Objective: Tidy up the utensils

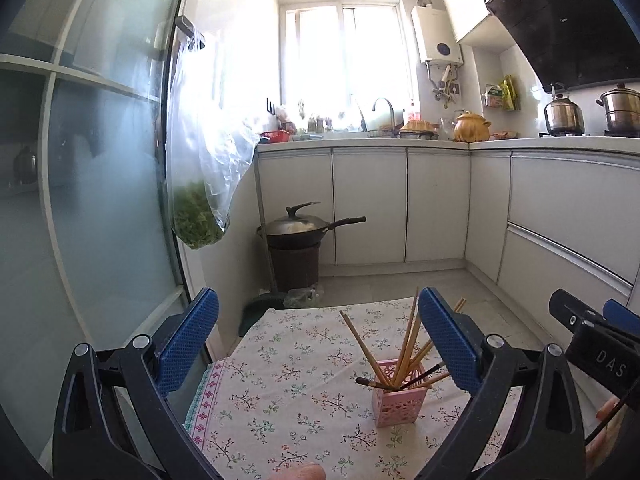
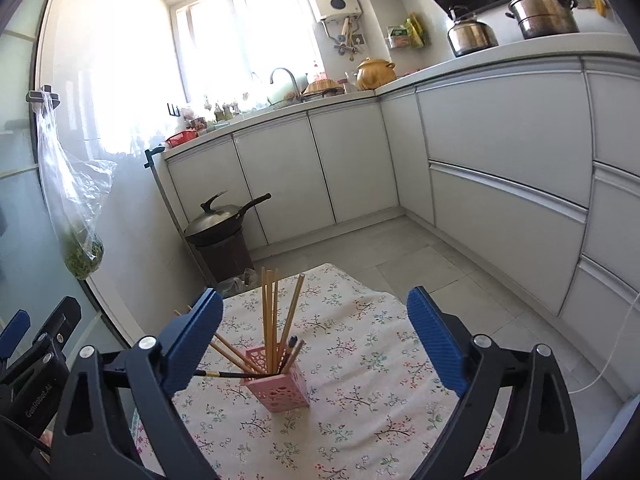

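A pink lattice holder (image 1: 400,398) (image 2: 280,389) stands on the table's floral cloth (image 1: 288,380) (image 2: 360,380). Several wooden chopsticks (image 1: 406,344) (image 2: 271,320) stand fanned out in it, and a dark stick (image 2: 224,375) leans over its rim. My left gripper (image 1: 320,340) is open, pulled back from the holder, which shows just inside its right finger. My right gripper (image 2: 316,340) is open too, with the holder ahead between its blue fingers (image 2: 196,340), untouched. Each gripper shows at the edge of the other's view: the right gripper (image 1: 592,340), the left gripper (image 2: 36,344).
A lidded wok (image 1: 296,228) (image 2: 216,220) sits on a brown bin beyond the table's far edge. A plastic bag of greens (image 1: 200,216) hangs from the glass door (image 1: 80,200) at left. White cabinets (image 1: 560,220) line the back and right. A fingertip (image 1: 308,472) shows at the bottom edge.
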Available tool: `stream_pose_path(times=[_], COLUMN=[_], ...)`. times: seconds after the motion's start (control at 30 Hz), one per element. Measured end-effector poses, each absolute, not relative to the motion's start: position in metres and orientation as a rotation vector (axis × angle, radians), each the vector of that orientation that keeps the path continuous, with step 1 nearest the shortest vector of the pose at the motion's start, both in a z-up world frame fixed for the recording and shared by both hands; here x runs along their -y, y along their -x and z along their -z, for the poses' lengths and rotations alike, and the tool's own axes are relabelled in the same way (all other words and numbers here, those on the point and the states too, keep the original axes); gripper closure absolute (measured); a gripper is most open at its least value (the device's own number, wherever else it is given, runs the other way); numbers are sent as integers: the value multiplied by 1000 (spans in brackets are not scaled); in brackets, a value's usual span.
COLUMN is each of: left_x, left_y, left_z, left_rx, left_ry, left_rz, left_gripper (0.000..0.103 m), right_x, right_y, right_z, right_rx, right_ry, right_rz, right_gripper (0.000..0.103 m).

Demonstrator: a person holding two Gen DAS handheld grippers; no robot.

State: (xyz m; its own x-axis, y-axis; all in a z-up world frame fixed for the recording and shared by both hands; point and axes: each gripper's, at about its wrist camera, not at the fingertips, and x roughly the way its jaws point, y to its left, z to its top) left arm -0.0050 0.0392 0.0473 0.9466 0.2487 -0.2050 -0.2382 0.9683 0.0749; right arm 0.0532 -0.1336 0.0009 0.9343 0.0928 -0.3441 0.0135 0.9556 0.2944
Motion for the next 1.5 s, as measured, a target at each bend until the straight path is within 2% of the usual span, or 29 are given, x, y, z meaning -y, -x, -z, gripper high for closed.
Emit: stream_pose_path(times=[0.2, 0.33, 0.7, 1.5], left_x=[-32, -23, -15, -14], left_y=[30, 27, 10, 5], left_z=[-42, -28, -7, 0], left_rx=[-224, -357, -471, -491], left_ry=[-65, -50, -46, -47], left_rz=[-250, -174, -130, -126], left_gripper=[7, 7, 7, 7], right_x=[148, 154, 154, 157], right_y=[-9, 7, -7, -19], right_z=[8, 13, 35, 51], right_rx=[-388, -400, -556, -635], right_ry=[-236, -259, -237, -254], right_rz=[45, 75, 86, 92], right_gripper=[7, 7, 7, 7])
